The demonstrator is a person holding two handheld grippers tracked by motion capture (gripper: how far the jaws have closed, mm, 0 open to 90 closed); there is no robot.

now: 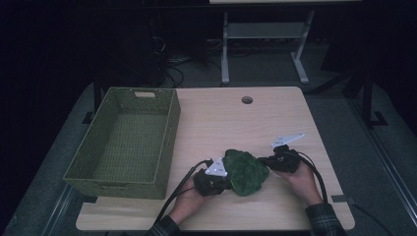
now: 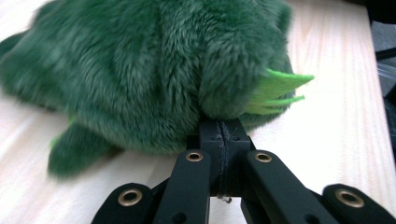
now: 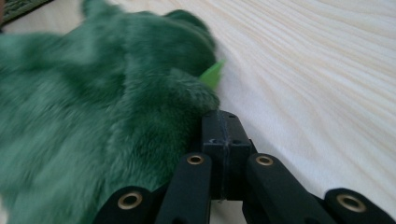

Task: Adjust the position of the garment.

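Note:
A dark green plush toy with light green claws lies on the wooden table near its front edge. My left gripper meets the toy from the left and my right gripper from the right. In the left gripper view the jaws are closed flat together, tips pushed into the fur under a clawed paw. In the right gripper view the jaws are likewise closed together against the toy. The fur hides whether any of it is pinched.
A green woven basket stands on the left part of the table, with nothing in it. A round cable hole sits near the far edge. Behind the table are a white desk frame and cables on the floor.

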